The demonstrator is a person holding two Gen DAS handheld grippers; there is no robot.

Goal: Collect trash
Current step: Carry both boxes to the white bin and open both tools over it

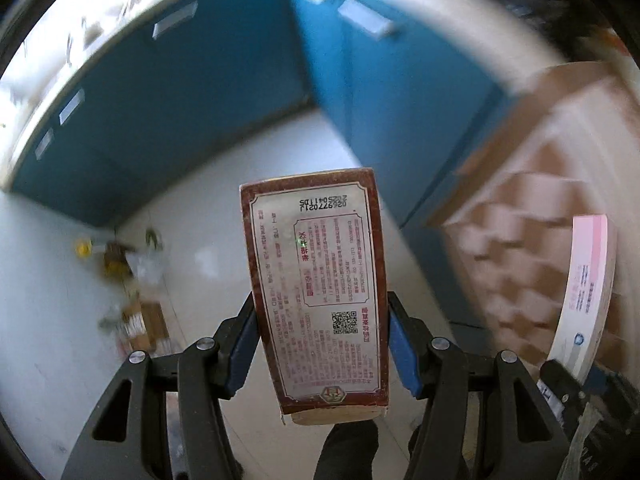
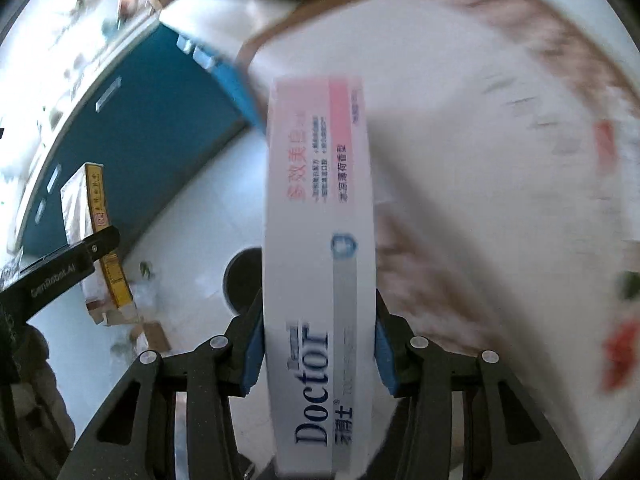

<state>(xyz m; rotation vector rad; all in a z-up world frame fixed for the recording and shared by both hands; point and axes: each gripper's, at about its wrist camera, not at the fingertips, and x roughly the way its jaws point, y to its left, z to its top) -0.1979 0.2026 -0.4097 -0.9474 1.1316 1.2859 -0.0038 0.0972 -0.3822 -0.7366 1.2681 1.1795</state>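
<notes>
The left hand-held gripper has its two blue-padded fingers pressed against opposite sides of a box, one on each flank, with the black linkage arms spread out below them toward the camera. The right hand-held gripper is in the same pose, its blue pads clamped on either side of a long carton that runs forward between them. From the right wrist view the left hand-held gripper appears off to the left, well apart from the right one.
</notes>
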